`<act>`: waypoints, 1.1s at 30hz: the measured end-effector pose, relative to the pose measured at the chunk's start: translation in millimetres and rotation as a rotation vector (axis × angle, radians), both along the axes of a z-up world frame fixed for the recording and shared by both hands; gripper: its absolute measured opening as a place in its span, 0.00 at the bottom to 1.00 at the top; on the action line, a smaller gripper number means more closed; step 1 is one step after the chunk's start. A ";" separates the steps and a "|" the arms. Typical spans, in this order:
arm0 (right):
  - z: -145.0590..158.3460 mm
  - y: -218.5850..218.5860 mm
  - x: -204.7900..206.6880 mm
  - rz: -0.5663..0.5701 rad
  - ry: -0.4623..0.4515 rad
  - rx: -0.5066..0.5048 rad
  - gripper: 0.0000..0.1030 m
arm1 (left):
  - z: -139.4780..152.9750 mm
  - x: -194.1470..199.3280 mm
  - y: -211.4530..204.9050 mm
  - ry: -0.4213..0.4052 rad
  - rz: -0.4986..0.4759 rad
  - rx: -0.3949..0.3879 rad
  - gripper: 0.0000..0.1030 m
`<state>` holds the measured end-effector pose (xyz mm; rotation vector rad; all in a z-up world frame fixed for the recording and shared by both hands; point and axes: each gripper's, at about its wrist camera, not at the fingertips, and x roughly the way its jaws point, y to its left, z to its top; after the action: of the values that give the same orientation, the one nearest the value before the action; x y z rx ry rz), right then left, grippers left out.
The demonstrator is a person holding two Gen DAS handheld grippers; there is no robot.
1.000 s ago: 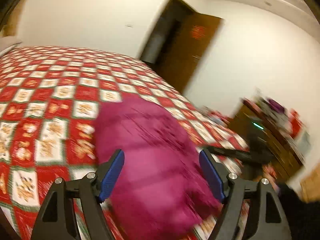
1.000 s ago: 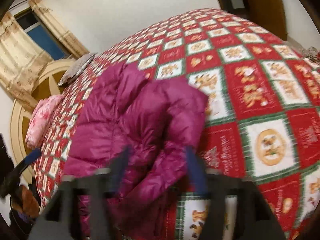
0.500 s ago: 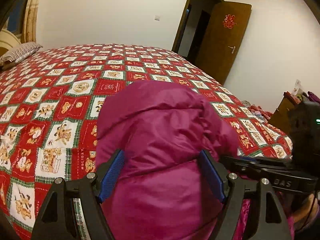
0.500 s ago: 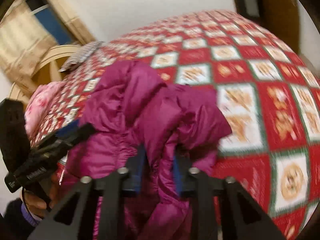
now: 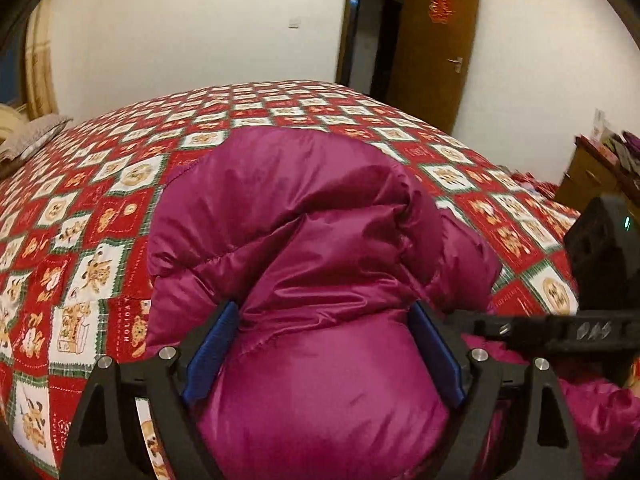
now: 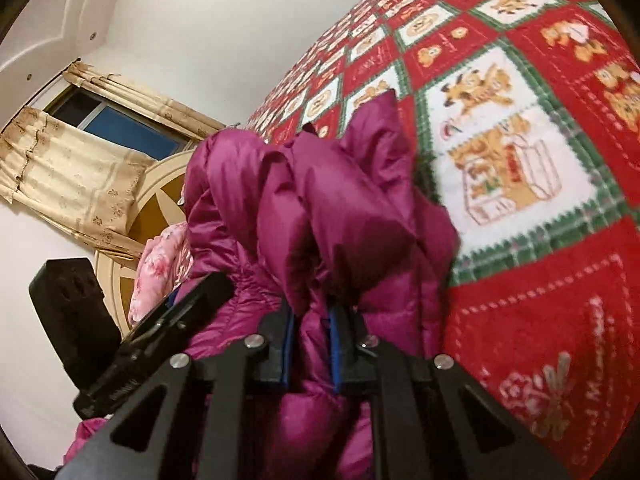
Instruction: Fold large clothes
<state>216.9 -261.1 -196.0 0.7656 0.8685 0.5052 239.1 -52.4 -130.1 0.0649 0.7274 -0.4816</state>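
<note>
A magenta puffer jacket (image 5: 320, 240) lies bunched on the red patchwork quilt (image 5: 100, 200). My left gripper (image 5: 324, 348) straddles its near bulge. The jaws are opening, and the padded cloth fills the gap between the blue pads without being squeezed. In the right wrist view the same jacket (image 6: 340, 208) rises in folds. My right gripper (image 6: 310, 320) is closing on a narrow fold, which its blue pads pinch. The right gripper (image 5: 560, 332) shows at the right edge of the left wrist view. The left gripper (image 6: 160, 324) shows at the left of the right wrist view.
The quilt (image 6: 540, 280) covers a wide bed. A striped pillow (image 5: 36, 132) and a pink pillow (image 6: 160, 268) lie near the round headboard (image 6: 160, 196). A brown door (image 5: 432, 48) stands open at the back, and a wooden cabinet (image 5: 592, 172) is at the right.
Both grippers have come down onto the jacket. The right jaws went from wide open to pinched on a fold. The left jaws now straddle the jacket's near bulge.
</note>
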 end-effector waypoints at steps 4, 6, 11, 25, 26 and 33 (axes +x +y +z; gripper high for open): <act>31.9 -9.4 -24.3 -0.033 0.027 -0.147 0.35 | -0.3 -5.5 2.3 -0.009 -0.003 -0.006 0.85; 61.4 -10.2 -35.3 -0.076 0.001 -0.286 0.40 | -0.7 -5.7 -1.9 -0.013 -0.001 0.018 0.85; 128.3 -2.1 -26.6 -0.174 -0.061 -0.244 0.40 | -0.7 -8.4 -10.6 -0.029 0.039 0.074 0.85; 58.7 37.2 13.5 -0.400 0.040 -0.358 0.29 | 33.6 -26.6 40.0 -0.063 0.146 0.053 0.85; 56.7 39.7 11.4 -0.390 0.015 -0.426 0.29 | 36.3 -21.3 39.1 -0.073 0.151 0.065 0.85; 51.5 59.9 9.6 -0.347 -0.074 -0.692 0.29 | 22.7 49.0 1.9 -0.027 0.251 0.156 0.85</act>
<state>226.4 -201.2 -144.5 0.2440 0.7513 -0.0862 288.1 -50.5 -107.4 0.1241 0.7342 -0.1834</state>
